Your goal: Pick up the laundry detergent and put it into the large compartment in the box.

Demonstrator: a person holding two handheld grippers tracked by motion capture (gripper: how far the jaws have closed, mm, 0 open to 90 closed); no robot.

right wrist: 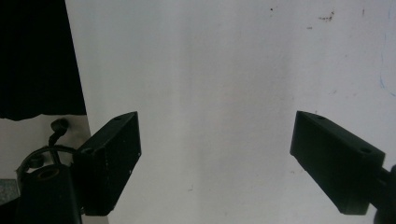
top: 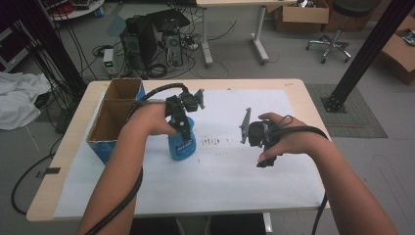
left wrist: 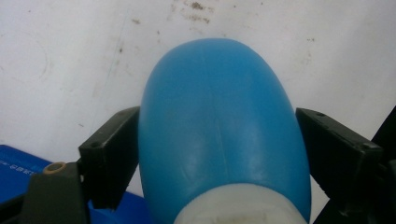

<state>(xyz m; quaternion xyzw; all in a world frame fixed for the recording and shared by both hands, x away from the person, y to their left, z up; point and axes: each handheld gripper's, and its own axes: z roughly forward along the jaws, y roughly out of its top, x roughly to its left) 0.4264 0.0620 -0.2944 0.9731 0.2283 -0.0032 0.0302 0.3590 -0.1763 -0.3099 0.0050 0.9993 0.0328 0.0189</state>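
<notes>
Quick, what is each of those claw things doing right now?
Left gripper: around the blue bottle; grip cannot be told.
Right gripper: open, holding nothing.

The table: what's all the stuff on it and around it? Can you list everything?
bottle: one, blue, on the white sheet, between the left tongs' jaws
cardboard box: one, brown with blue outside, two compartments, table's left edge
white sheet: one, covers most of the table
computer towers: two, dark, on the floor beyond the table
stool: one, black seat, floor at far right
white cloth: one, floor at left
left tongs: black, shut on the bottle
right tongs: black, open over the bare sheet
</notes>
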